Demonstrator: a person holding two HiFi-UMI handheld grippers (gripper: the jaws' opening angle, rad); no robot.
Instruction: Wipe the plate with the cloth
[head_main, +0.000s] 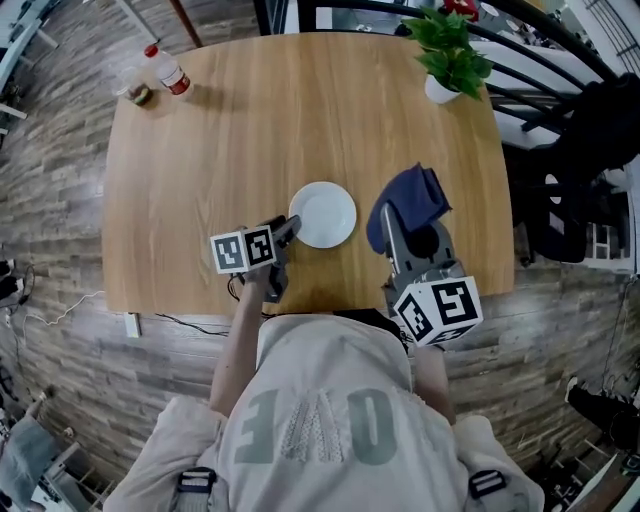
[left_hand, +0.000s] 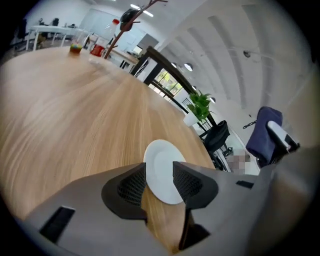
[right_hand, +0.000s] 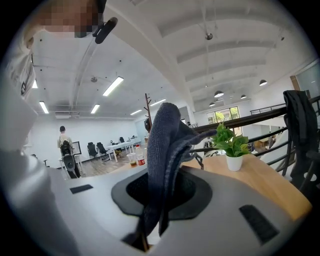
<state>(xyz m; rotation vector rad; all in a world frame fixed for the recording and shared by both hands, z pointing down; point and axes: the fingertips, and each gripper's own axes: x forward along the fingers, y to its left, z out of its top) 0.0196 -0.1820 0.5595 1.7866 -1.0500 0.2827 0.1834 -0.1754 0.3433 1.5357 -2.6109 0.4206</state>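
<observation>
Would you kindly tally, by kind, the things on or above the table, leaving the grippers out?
Plate: 1
Cloth: 1
Plant: 1
Bottle: 1
Cup: 1
Total: 5

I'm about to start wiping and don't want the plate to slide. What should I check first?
1. Cloth gripped: ok, right gripper is shut on the cloth.
2. Jaws of left gripper apart: ok, the near rim of the plate shows between them.
3. Plate held: not ok, jaws not closed on it.
4. Cloth on plate: not ok, it is off to the plate's right, apart.
5. Room round plate: ok, bottle and plant stand at the far edge of the table.
</observation>
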